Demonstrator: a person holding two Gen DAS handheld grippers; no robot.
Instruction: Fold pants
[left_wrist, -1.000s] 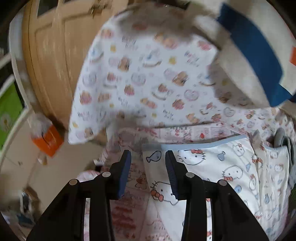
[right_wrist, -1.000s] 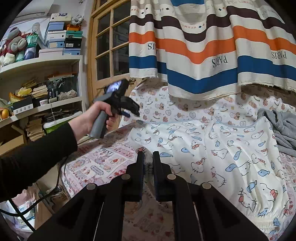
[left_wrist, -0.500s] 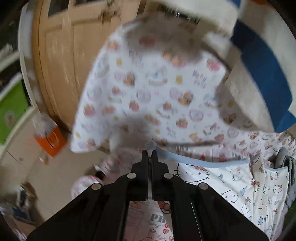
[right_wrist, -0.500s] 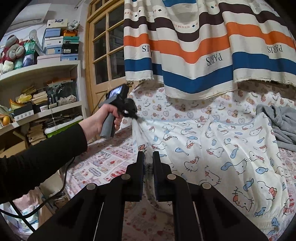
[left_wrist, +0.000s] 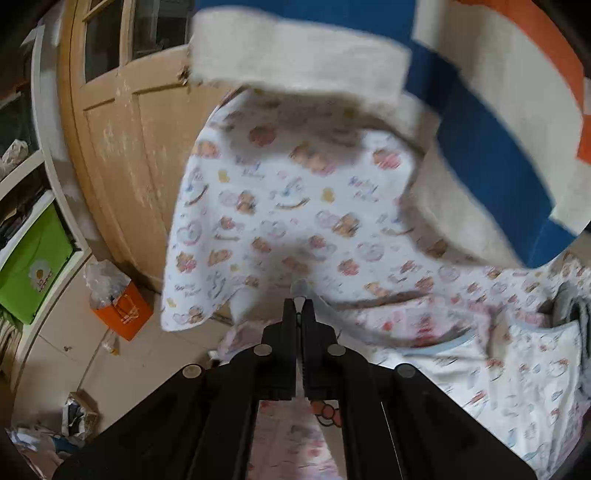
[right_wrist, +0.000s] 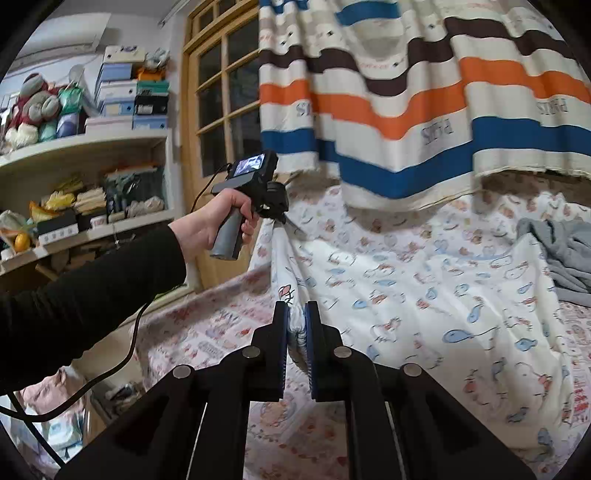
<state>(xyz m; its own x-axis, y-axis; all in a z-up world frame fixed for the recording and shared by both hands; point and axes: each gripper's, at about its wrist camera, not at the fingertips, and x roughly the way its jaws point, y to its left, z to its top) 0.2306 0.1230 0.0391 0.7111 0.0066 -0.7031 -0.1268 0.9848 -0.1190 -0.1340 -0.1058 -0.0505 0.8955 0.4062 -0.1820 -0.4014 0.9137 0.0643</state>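
Note:
White pants (right_wrist: 424, 306) printed with cat faces and blue fish lie spread over the bed, their near-left edge lifted. My right gripper (right_wrist: 296, 317) is shut on a bunched fold of that edge. Farther back a hand holds my left gripper (right_wrist: 286, 221), shut on a corner of the pants and raised above the bed, so the cloth hangs stretched between both grippers. In the left wrist view my left gripper (left_wrist: 300, 306) is shut with the pale blue hem of the pants (left_wrist: 480, 373) pinched between its tips and trailing off to the right.
A striped curtain (right_wrist: 424, 122) hangs over the back of the bed (right_wrist: 207, 332). A grey garment (right_wrist: 561, 254) lies at the right. A wooden door (left_wrist: 122, 155) and shelves (right_wrist: 85, 155) stand left, an orange bag (left_wrist: 123, 314) on the floor.
My left gripper was open over the pants' hem, then shut on it and rose, pulling that corner up off the bed. My right gripper stayed shut on its fold.

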